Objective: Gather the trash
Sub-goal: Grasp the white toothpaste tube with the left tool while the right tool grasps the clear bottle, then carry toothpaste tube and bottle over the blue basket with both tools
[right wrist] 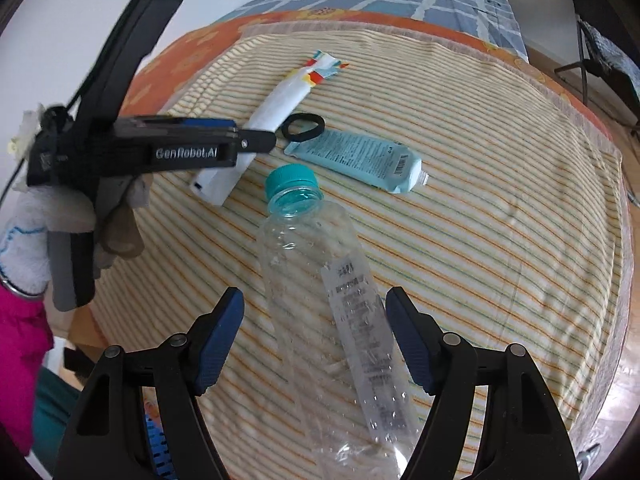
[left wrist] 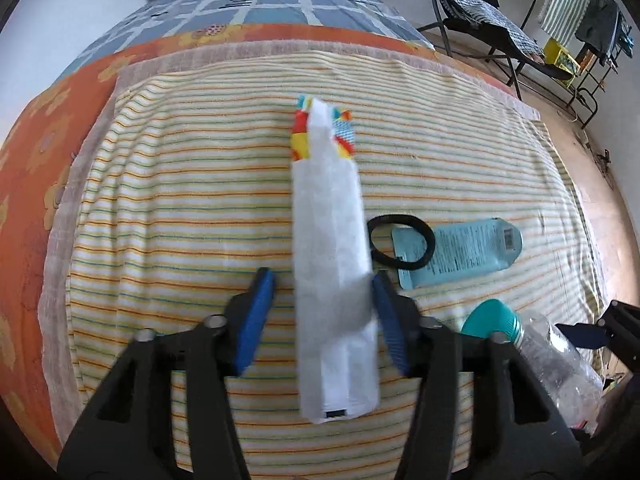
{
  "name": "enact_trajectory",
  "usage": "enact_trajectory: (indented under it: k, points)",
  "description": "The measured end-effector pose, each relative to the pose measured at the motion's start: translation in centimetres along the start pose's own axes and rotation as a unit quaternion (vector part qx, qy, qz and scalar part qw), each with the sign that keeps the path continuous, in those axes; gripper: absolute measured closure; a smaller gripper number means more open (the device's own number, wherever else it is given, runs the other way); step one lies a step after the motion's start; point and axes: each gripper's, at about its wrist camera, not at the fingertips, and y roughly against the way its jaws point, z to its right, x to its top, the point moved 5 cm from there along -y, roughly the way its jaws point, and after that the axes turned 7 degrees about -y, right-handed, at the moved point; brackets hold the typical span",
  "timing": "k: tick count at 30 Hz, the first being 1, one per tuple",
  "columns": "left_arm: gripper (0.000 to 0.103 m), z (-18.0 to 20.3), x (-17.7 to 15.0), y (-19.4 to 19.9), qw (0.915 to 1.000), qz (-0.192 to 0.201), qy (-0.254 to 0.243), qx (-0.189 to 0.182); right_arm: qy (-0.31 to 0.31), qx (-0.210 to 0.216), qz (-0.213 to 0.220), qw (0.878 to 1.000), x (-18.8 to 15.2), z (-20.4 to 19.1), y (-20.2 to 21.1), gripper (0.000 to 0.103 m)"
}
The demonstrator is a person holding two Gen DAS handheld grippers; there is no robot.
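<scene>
A long white wrapper [left wrist: 332,248] with a colourful printed end lies on the striped towel [left wrist: 180,208], between the open fingers of my left gripper [left wrist: 324,292]; the right pad [left wrist: 390,320] touches its edge. The wrapper also shows in the right wrist view [right wrist: 276,108]. A clear plastic bottle [right wrist: 320,288] with a teal cap [right wrist: 290,178] lies between the open fingers of my right gripper [right wrist: 314,320], untouched. A light blue tube [right wrist: 356,154] and a black hair band [right wrist: 303,126] lie beyond it.
The towel covers an orange flowered sheet [left wrist: 36,152] on a bed. A blue checked quilt [left wrist: 280,0] lies behind. A black folding chair [left wrist: 480,20] and a rack stand at the right on the floor.
</scene>
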Motion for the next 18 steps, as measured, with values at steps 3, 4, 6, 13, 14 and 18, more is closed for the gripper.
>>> enact_trajectory:
  k: [3, 4, 6, 13, 14, 18]
  points:
    - [0.068, -0.6, -0.1, 0.1, 0.9999, 0.002, 0.009, -0.005, 0.01, -0.024, -0.005, 1.0, -0.8, 0.6, -0.3, 0.031]
    - [0.07, -1.0, -0.2, 0.2, 0.9997, 0.002, 0.018, -0.016, 0.011, -0.028, -0.003, 1.0, -0.9, 0.7, -0.2, 0.037]
    - [0.073, -1.5, -0.4, 0.6, 0.9993, 0.001, 0.028, -0.025, 0.011, -0.034, -0.002, 0.999, -1.0, 0.8, 0.0, 0.042]
    - [0.076, -2.2, -1.8, 3.1, 0.9994, 0.011, 0.028, -0.015, 0.007, -0.019, 0.027, 0.999, -1.2, 0.0, 2.3, 0.042]
    - [0.076, -2.2, -2.0, 3.8, 0.9993, 0.014, 0.028, -0.017, 0.004, -0.017, 0.033, 0.999, -1.2, -0.1, 2.8, 0.042]
    - [0.076, -1.3, -2.6, 6.5, 0.9992, 0.032, 0.016, -0.02, -0.013, -0.005, 0.053, 0.999, -1.2, -0.4, 4.5, 0.042]
